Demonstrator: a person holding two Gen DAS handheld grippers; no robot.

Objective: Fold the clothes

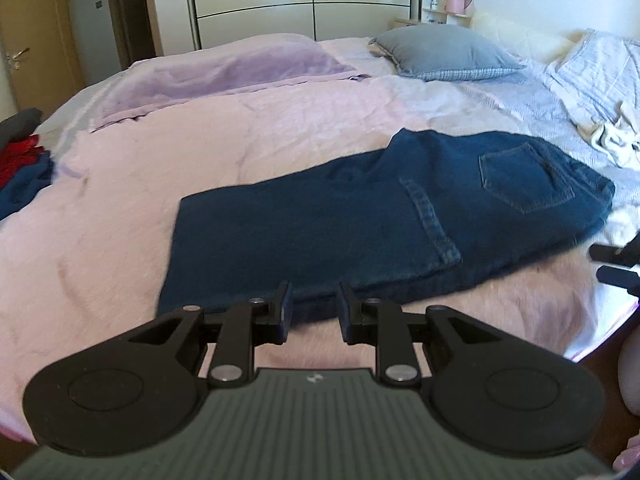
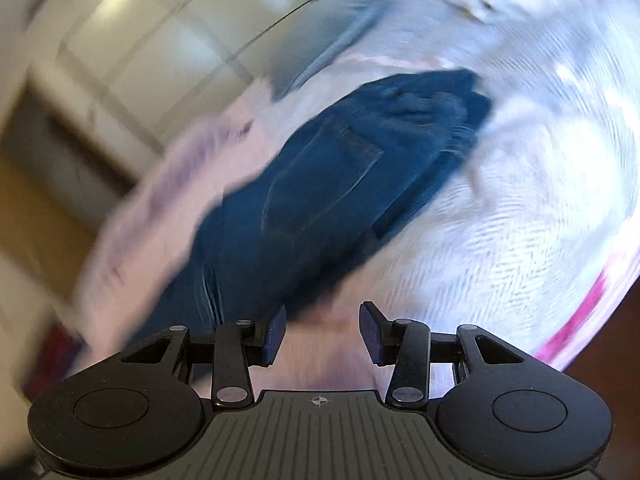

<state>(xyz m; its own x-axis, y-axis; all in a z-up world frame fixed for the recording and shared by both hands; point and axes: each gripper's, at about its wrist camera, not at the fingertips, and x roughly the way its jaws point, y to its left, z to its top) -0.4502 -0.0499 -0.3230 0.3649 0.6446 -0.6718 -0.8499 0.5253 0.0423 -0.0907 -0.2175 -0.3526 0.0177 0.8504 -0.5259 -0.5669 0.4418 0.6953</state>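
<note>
the jeans [image 1: 360, 216] lie flat on the pink bedspread [image 1: 200, 148], already doubled over so the 2 legs stack, the back pocket [image 1: 520, 176] facing up toward the waist end at the right and the squared leg end at the left. the near long edge of the denim runs right in front of the left gripper [image 1: 314, 312].

that left gripper hangs just short of this edge, its 2 fingers a narrow gap apart with nothing between them; only bedspread shows in the gap. the right gripper [image 2: 322, 334] stands wider, also empty, and its own view is smeared with blur, so i cannot tell exactly how near the cloth it is. in the left view its dark fingertips [image 1: 612, 264] show at the far right edge, near the waist end.

the step in hand looks like taking hold for the next fold. to do it well, i would say each gripper should catch all stacked layers at its end, not just the top one, or the legs will slide apart as they lift. the left one wants a wider gap before biting the thick seam [image 1: 432, 220]. both ends should rise together and level, then be laid down with edges matched, so that no crease is trapped under the fold.
</note>
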